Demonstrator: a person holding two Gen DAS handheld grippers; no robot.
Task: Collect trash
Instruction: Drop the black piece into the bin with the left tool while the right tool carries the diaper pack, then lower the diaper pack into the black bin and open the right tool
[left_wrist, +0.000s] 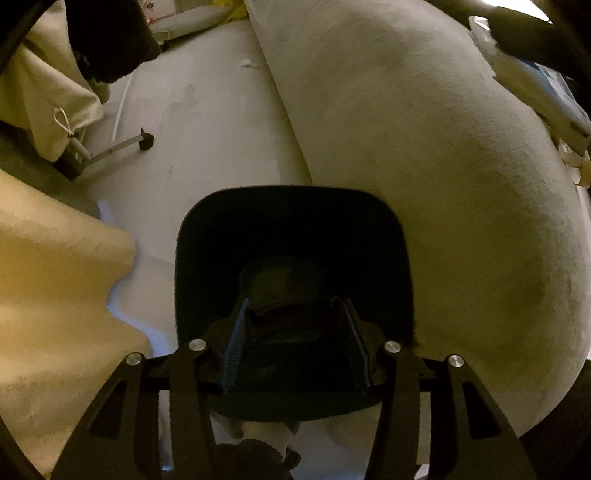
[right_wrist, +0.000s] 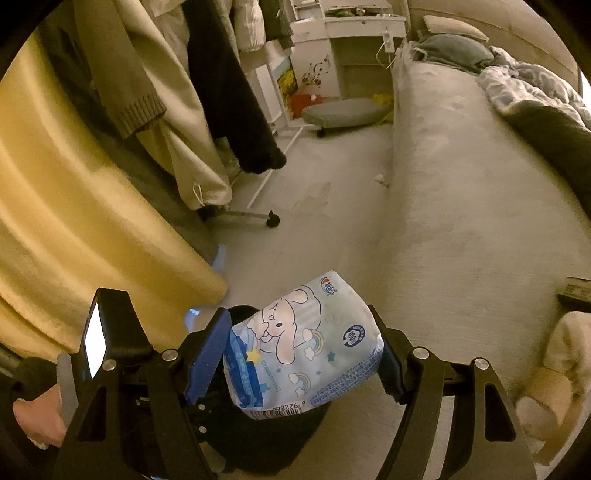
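- Right gripper (right_wrist: 301, 350) first: we see its blue pads (right_wrist: 207, 354) clamped on a tissue pack (right_wrist: 306, 343), jaws standing fairly wide because the pack is fat.
- That pack is pale blue soft plastic with a cartoon long-eared dog, rainbows and stars, a darker blue strip down one side and a barcode at the lower edge. It's tilted, squeezed at both sides.
- It hangs right above the dark trash bin (right_wrist: 258, 435), which sits on the floor just beside the bed (right_wrist: 461, 221).
- Left gripper (left_wrist: 295, 343): pointing almost straight down into the same bin (left_wrist: 295, 229), blue ribbed pads (left_wrist: 236, 332) set narrow.
- There's something dark and crumpled between those pads (left_wrist: 295, 328), but it's too murky for us to tell what it is or whether the pads actually press on it.
- The bin's rim is a rounded square, interior black, tucked between the bed's edge (left_wrist: 443, 184) and a yellowish curtain (left_wrist: 55, 277).
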